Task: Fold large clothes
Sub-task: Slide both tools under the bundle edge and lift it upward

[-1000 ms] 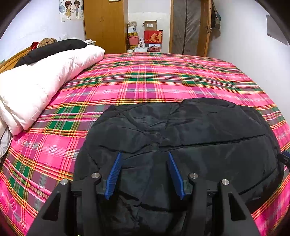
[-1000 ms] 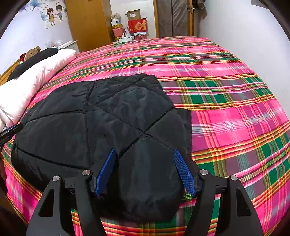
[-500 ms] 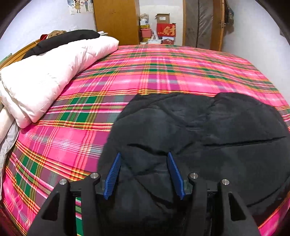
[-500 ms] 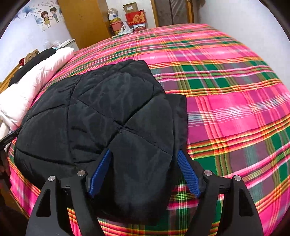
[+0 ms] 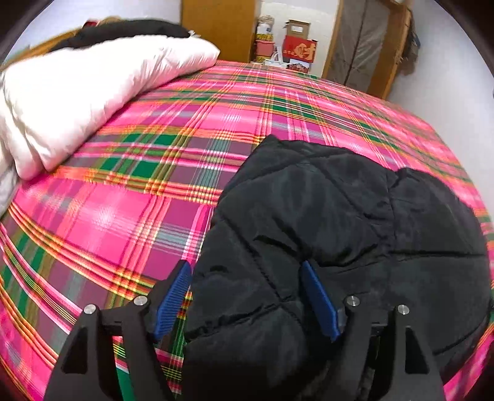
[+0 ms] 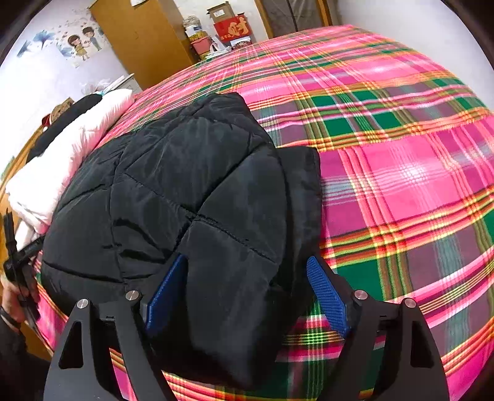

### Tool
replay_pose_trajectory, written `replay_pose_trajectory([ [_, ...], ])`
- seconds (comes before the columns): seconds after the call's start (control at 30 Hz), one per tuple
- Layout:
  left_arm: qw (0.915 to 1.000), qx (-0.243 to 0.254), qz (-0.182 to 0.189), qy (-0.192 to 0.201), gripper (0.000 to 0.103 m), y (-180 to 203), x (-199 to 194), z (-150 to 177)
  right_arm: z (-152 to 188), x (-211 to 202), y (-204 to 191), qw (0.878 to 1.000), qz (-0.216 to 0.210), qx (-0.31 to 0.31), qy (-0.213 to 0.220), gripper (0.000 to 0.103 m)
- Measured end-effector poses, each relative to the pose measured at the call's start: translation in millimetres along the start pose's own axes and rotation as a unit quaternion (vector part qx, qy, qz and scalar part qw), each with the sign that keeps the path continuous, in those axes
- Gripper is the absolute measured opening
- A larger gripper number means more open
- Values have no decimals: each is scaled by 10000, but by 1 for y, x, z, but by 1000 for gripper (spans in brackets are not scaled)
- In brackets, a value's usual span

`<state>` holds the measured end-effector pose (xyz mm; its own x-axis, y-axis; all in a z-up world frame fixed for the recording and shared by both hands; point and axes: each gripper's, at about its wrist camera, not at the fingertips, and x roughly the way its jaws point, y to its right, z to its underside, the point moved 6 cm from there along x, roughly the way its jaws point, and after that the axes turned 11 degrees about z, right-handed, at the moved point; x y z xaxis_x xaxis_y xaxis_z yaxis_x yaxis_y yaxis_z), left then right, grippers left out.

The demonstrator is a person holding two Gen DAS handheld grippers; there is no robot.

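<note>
A black quilted puffer jacket [image 5: 339,222] lies folded in a thick bundle on the pink plaid bed [image 5: 129,222]; it also shows in the right wrist view [image 6: 191,197]. My left gripper [image 5: 247,296] is open, its blue pads straddling the jacket's near left corner. My right gripper [image 6: 247,293] is open, straddling the jacket's near right corner, with a folded layer [image 6: 305,185] sticking out to the right. Neither gripper pinches the cloth. The left gripper also shows at the far left of the right wrist view [image 6: 15,256].
A white duvet [image 5: 77,101] and a black pillow [image 5: 129,31] lie along the bed's left side. A wooden wardrobe [image 5: 219,27], boxes [image 5: 296,46] and a door [image 5: 364,46] stand beyond the bed's far end. A white wall runs on the right.
Both grippers have swung outward and lower toward the jacket's near corners: the left to the left edge, the right to the right edge. Both stay open. The jacket has not moved.
</note>
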<state>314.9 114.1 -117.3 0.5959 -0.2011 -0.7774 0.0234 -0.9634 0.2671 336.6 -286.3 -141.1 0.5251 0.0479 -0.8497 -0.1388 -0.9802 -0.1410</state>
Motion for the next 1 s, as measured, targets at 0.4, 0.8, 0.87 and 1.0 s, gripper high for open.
replay_pose_trajectory([
  [0.4,9998,54,137,-159,88,-8,18,6,5,17,15,9993,127,328,-96,101],
  [0.8,9800,-1178,1541,-441,91,-31,49,15,-5,53,17,9920,-854,679,-638,102],
  [0.87,9795,-1148,1589,-473,90,-25,51,13,-5,54,17,9910,-907,711,-684,102],
  [1.0,9757,-1257,1709,-556,87,-15,49,17,-2,44,11,9852,-1196,916,-822,78],
])
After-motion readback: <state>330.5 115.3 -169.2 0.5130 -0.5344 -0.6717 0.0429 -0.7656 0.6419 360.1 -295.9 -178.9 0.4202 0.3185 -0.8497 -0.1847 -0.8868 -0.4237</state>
